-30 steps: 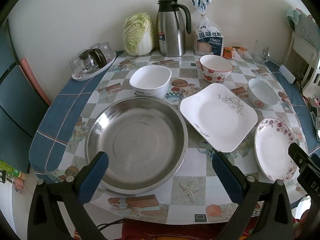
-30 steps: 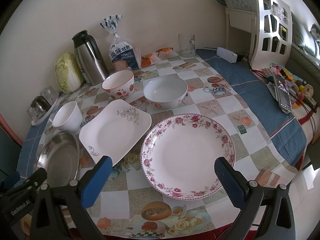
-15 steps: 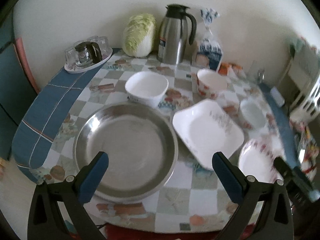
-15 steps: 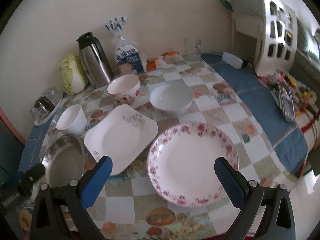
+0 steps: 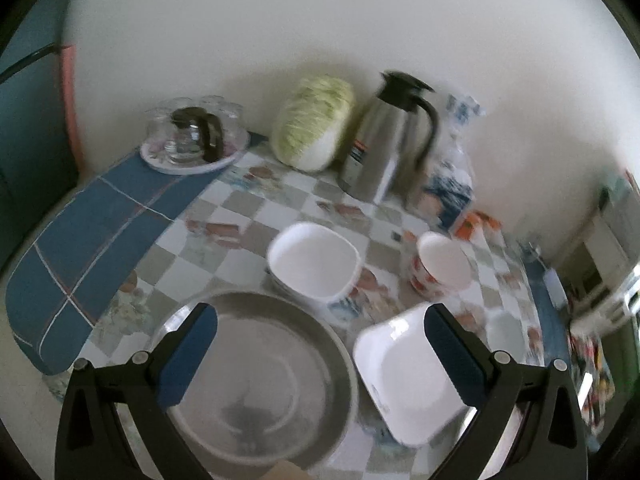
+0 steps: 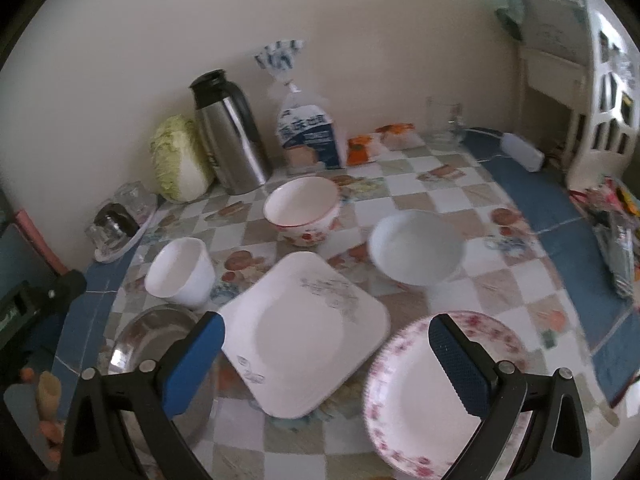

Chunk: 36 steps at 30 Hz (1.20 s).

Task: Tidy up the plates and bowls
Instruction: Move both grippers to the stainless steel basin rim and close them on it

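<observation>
Nothing lifted yet. Left gripper (image 5: 320, 354) spread wide, empty, above the big round steel basin (image 5: 262, 376); right gripper (image 6: 326, 358) equally wide, empty, over the white square plate (image 6: 304, 332) and the floral-rimmed round plate (image 6: 424, 384). 3 bowls beyond: square white bowl (image 6: 180, 272), red-patterned bowl (image 6: 302, 208), plain white bowl (image 6: 416, 248). Blurred, so probably mid-swing. Risks: glazed rims slipping from blue pads; square plate's corner, close beside the basin, clipping it on lifting.

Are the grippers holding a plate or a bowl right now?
No. The left gripper and right gripper are both open and empty, above the dishes.
</observation>
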Tool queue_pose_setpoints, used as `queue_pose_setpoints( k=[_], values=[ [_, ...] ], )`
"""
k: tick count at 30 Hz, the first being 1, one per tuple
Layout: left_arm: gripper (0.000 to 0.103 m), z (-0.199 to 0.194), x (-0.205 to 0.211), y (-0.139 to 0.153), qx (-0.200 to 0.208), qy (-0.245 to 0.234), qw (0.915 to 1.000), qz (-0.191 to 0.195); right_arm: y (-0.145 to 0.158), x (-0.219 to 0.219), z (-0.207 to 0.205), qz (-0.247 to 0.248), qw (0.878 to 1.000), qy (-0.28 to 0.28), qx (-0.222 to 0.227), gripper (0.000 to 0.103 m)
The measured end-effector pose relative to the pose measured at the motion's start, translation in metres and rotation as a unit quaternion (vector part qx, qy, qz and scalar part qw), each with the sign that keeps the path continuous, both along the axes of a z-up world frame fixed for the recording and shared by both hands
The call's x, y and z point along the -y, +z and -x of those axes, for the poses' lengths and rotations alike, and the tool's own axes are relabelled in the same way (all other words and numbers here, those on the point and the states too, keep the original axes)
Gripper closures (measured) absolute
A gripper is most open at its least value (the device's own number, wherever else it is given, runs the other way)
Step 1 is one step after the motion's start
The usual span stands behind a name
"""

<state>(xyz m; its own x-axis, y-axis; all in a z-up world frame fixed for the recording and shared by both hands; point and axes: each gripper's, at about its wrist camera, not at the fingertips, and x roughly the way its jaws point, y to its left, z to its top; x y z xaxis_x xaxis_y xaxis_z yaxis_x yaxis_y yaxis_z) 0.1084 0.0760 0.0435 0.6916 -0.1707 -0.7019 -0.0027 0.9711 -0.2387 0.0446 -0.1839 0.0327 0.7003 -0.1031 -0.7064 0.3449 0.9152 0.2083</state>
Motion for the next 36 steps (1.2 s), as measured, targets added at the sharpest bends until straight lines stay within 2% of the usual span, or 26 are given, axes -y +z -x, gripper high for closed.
queue_pose_setpoints(
  k=[3, 6, 8, 10, 14, 16, 25, 30, 36],
  values=[
    [0.0, -0.007, -0.014, -0.003, 0.005, 0.031, 0.9995, -0.007, -0.006, -0.01, -0.015, -0.007, 1.0, 0.017, -0.001, 0.0],
    [0.0, -0.011, -0.032, -0.006, 0.022, 0.047, 0.9986, 0.01, -0.015, -0.02, -0.026, -0.023, 0.999, 0.035, -0.002, 0.0],
    [0.0, -0.013, -0.041, -0.01, 0.02, 0.058, 0.998, 0.013, -0.023, -0.03, -0.032, -0.026, 0.998, 0.054, -0.008, 0.0],
    [0.0, -0.015, -0.053, -0.014, 0.015, 0.071, 0.9972, 0.016, -0.031, -0.039, -0.036, -0.019, 0.997, 0.067, -0.018, 0.0],
    [0.0, -0.014, -0.073, -0.022, 0.004, 0.093, 0.9955, 0.014, -0.051, -0.054, -0.042, -0.046, 0.993, 0.097, -0.038, 0.0],
    [0.0, -0.012, -0.088, -0.025, -0.002, 0.11, 0.9938, 0.015, -0.057, -0.063, -0.044, -0.044, 0.992, 0.109, -0.047, 0.0],
    [0.0, -0.012, -0.143, -0.053, -0.05, 0.176, 0.983, 0.015, -0.08, -0.094, -0.049, -0.051, 0.985, 0.149, -0.077, 0.0],
    [0.0, -0.018, -0.15, -0.074, -0.071, 0.178, 0.9814, -0.007, -0.087, -0.103, -0.052, -0.061, 0.981, 0.16, -0.086, 0.0],
    [0.0, -0.029, -0.147, -0.102, -0.134, 0.149, 0.9793, -0.031, -0.095, -0.111, -0.056, -0.068, 0.978, 0.166, -0.107, 0.0]
  ],
)
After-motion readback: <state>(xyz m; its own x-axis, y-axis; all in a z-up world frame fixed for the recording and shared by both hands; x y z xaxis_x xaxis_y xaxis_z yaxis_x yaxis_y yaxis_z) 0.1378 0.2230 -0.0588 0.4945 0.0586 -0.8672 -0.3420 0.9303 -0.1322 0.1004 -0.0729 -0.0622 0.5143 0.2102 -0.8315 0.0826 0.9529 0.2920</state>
